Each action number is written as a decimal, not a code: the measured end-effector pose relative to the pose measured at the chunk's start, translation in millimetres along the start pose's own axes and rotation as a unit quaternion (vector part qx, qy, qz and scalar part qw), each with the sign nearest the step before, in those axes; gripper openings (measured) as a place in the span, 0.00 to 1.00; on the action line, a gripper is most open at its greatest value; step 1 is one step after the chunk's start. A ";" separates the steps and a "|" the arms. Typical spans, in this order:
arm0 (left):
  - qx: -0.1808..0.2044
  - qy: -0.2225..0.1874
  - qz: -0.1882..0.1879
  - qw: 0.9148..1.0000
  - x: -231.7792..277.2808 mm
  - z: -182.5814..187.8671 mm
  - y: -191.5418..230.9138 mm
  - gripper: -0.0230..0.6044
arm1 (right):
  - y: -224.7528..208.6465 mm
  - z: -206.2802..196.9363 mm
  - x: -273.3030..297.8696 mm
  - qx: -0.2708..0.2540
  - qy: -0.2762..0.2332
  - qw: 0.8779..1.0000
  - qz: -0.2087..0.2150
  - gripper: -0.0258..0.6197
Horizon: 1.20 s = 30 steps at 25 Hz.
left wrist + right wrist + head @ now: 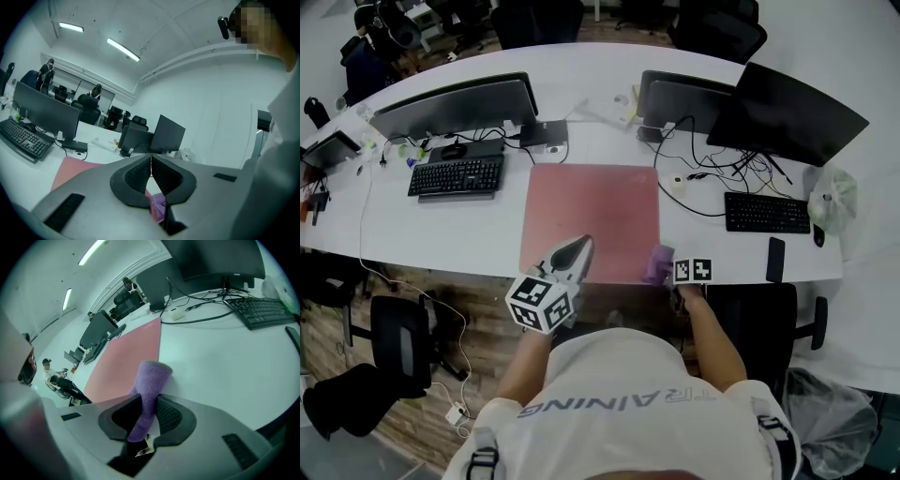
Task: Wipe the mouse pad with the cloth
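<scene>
A large pink mouse pad (591, 220) lies flat on the white desk (441, 230) in front of me. My right gripper (667, 272) is shut on a purple cloth (657, 263), held at the pad's near right corner. In the right gripper view the cloth (149, 392) sticks up between the jaws, with the pad (125, 362) stretching away to the left. My left gripper (574, 253) hovers over the pad's near left edge, jaws shut with nothing in them. The left gripper (151, 176) points up toward the room, the pad (75, 168) low at the left.
Two black keyboards (457, 175) (766, 212), several monitors (455, 105) (786, 111), a tangle of cables (712, 169) and a phone (775, 259) sit around the pad. Office chairs (398, 342) stand below the desk edge at both sides.
</scene>
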State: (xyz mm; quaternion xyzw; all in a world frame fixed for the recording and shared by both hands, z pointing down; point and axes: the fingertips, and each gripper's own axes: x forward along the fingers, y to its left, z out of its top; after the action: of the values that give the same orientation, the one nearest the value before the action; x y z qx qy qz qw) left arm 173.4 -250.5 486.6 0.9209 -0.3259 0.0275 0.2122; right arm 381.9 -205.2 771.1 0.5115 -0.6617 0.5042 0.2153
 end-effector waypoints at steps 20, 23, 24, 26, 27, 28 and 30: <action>0.057 -0.041 0.010 0.997 -27.0 69.8 23.1 0.09 | 116.3 140.8 -132.9 -0.125 -0.278 0.952 -0.023 0.20; 0.057 -0.048 0.014 0.997 -44.4 79.8 39.9 0.09 | 166.7 161.3 -158.2 -0.158 -0.328 0.931 -0.018 0.20; 0.057 -0.049 0.015 0.997 -50.1 82.9 45.2 0.09 | 183.5 166.5 -166.0 -0.167 -0.343 0.924 -0.015 0.20; 0.057 -0.054 0.017 0.997 -62.6 89.0 55.6 0.09 | 216.1 172.9 -178.6 -0.185 -0.366 0.912 -0.009 0.20; 0.058 -0.058 0.018 0.996 -69.4 92.1 61.1 0.09 | 231.7 174.5 -183.4 -0.195 -0.376 0.906 -0.006 0.20; 0.060 -0.062 0.020 0.996 -76.3 95.2 66.8 0.09 | 246.5 175.6 -187.4 -0.205 -0.385 0.900 -0.005 0.20; 0.069 -0.068 0.026 0.995 -89.7 100.6 78.6 0.09 | 273.1 176.5 -193.6 -0.221 -0.400 0.889 -0.003 0.20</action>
State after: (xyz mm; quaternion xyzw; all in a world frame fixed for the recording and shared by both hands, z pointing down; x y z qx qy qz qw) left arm 46.0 -293.7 407.5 0.9241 -0.3611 -0.0072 0.1251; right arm 252.8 -281.5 423.7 0.6112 -0.7845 0.0964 0.0417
